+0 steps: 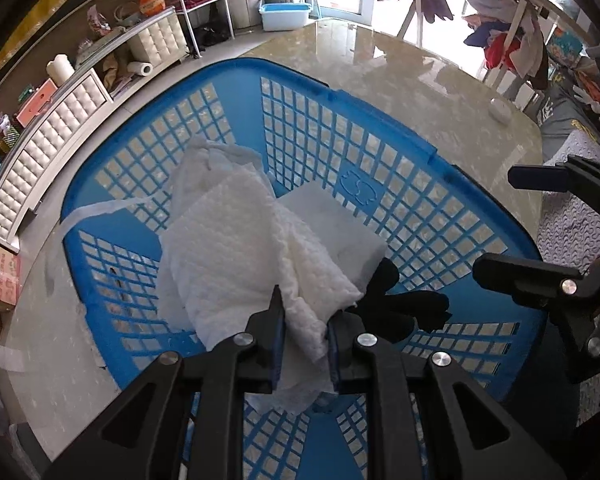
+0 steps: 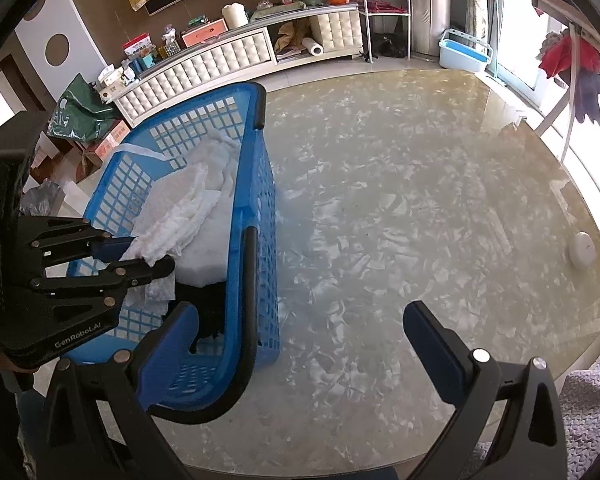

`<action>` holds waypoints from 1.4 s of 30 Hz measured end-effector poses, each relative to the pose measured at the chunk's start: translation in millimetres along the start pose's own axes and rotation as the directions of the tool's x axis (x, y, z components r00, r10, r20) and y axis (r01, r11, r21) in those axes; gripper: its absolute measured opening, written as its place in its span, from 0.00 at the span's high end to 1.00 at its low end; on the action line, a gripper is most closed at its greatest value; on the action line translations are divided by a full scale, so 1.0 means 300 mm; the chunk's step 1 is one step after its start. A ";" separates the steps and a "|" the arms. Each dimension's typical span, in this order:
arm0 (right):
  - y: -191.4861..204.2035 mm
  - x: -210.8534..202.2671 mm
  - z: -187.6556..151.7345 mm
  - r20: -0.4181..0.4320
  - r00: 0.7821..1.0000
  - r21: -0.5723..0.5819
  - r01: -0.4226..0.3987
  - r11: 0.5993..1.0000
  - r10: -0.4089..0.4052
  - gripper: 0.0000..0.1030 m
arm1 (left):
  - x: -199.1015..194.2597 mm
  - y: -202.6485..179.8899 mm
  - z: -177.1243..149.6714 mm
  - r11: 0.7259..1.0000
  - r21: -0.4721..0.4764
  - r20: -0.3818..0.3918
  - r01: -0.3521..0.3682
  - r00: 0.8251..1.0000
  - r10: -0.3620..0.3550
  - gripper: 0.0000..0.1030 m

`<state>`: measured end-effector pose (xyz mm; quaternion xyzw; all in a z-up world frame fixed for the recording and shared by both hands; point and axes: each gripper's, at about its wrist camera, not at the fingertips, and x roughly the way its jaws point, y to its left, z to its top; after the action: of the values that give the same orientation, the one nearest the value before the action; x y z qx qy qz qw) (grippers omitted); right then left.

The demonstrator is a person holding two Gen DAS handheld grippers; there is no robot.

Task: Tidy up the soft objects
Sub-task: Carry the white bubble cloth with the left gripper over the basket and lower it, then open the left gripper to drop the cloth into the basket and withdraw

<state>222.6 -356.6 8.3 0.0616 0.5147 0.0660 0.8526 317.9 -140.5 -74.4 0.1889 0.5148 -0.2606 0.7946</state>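
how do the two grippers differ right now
The left gripper is shut on the white cloth; the right gripper is open and holds nothing. The left reaches into the blue basket; the right hangs beside it, over the marble table. Both have black frames and blue pads.

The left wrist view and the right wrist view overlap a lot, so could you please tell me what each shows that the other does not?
Only the left wrist view shows the left tongs shut on the white textured cloth, seen from above. Only the right wrist view shows the open right tongs' own blue pads and most of the marbled tabletop. Both show the blue plastic lattice basket holding white cloths.
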 end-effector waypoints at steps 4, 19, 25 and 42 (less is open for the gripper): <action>-0.006 0.006 -0.001 -0.004 1.000 0.006 -0.005 1.000 0.005 0.00 | 0.012 0.009 0.011 1.000 0.024 -0.025 0.016 1.000 -0.015 0.85; -0.011 0.010 0.001 -0.009 1.000 0.016 -0.007 1.000 0.007 0.00 | 0.030 0.016 0.021 0.999 0.036 -0.044 0.023 0.999 -0.022 0.80; -0.015 -0.003 -0.003 -0.001 1.000 0.019 -0.006 1.000 0.006 0.00 | 0.021 0.006 0.013 0.999 0.039 -0.032 0.026 0.999 -0.024 0.58; 0.029 -0.086 -0.018 0.045 0.999 -0.001 0.009 1.000 -0.009 0.00 | -0.128 0.001 -0.041 0.997 0.030 0.061 -0.068 0.996 0.066 0.19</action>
<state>205.4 -352.5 29.8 0.0605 0.4956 0.0611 0.8643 296.4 -124.7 -44.2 0.2108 0.4796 -0.2478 0.8149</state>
